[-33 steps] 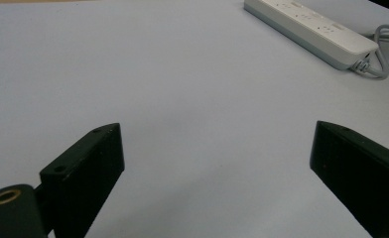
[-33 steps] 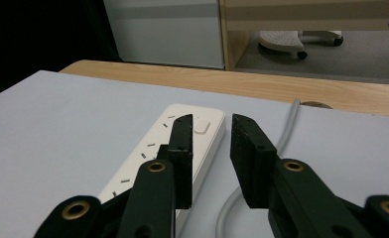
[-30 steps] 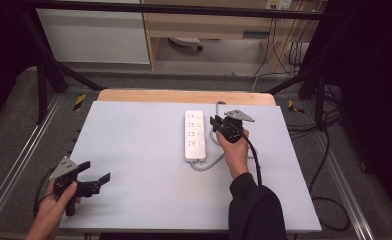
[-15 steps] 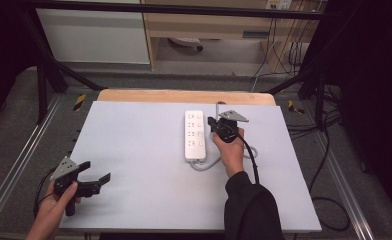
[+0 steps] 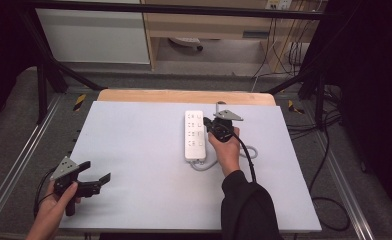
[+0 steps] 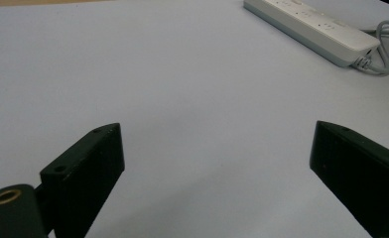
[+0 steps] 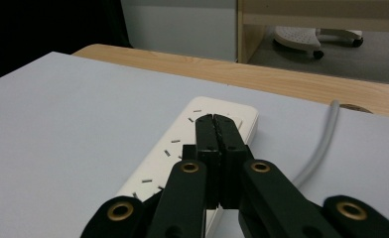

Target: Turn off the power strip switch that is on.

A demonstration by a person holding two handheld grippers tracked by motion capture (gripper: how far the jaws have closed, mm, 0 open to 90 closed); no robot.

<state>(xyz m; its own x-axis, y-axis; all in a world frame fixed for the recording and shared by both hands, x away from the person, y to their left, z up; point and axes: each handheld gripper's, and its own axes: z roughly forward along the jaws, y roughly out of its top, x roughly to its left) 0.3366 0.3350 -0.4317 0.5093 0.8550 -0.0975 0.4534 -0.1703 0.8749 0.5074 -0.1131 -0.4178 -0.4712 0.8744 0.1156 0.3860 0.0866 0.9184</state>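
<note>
Since a second ago my right gripper (image 7: 216, 130) has crept slightly forward over the power strip (image 5: 194, 135), and its jaws have just been closing; they now press flat together with nothing between them. My left gripper (image 5: 95, 175) waits wide open and empty at lower left. Reaching the strip at centre frame looks done to me; pressing on it remains.

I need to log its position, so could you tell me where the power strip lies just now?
In the high view, the white power strip lies lengthwise right of the table's centre, with the shut right gripper at its right edge.
</note>
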